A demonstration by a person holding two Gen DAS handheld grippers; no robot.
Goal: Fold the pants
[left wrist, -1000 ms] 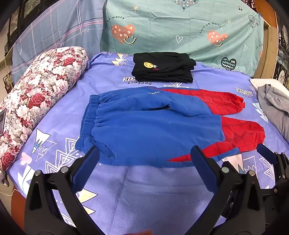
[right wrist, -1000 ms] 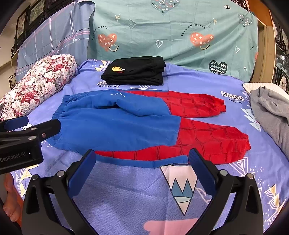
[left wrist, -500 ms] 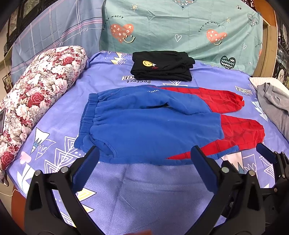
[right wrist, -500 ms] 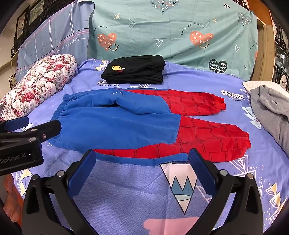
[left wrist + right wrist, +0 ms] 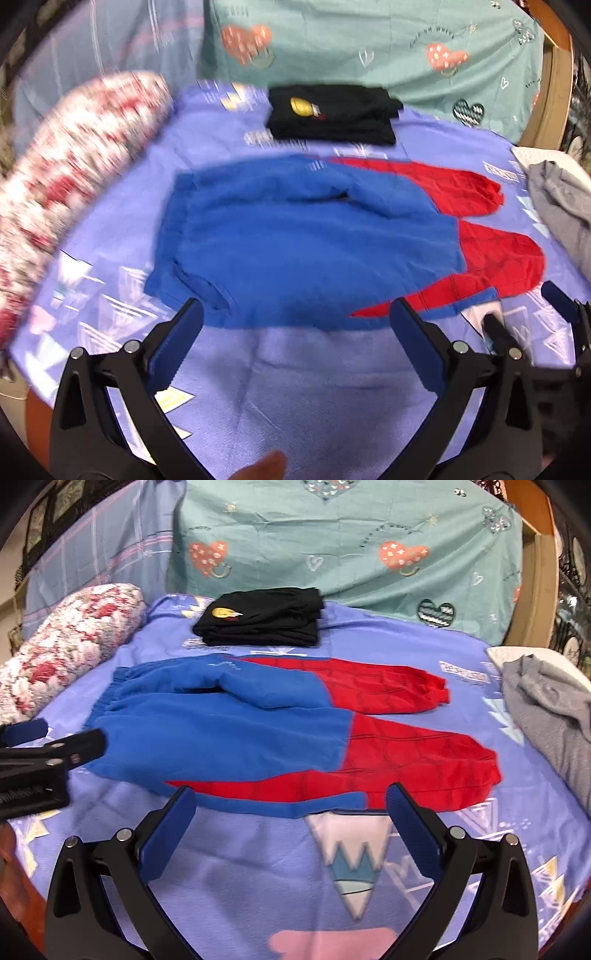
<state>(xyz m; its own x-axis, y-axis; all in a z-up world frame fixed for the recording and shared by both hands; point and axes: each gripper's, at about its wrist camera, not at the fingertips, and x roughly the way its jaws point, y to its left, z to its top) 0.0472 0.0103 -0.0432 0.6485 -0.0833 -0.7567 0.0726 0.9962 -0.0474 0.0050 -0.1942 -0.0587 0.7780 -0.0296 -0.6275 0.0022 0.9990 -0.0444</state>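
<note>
1. My left claw (image 5: 295,317) is spread wide and holds nothing; it hovers at the near hem of the pants (image 5: 295,243), by the waistband end.
2. My right claw (image 5: 290,805) is equally wide and empty, poised at the near leg's edge.
3. The pants lie flat on the bed (image 5: 258,867), waistband at 9 o'clock, red cuffs at 3 o'clock, both legs side by side.
4. A black folded garment (image 5: 262,622) sits at 12 o'clock, a grey garment (image 5: 546,716) at 3 o'clock, a floral pillow (image 5: 70,635) at 10 o'clock.
5. The fleece looks soft, light and floppy, so I judge it will sag; I should pinch waistband corner and cuff together.
</note>
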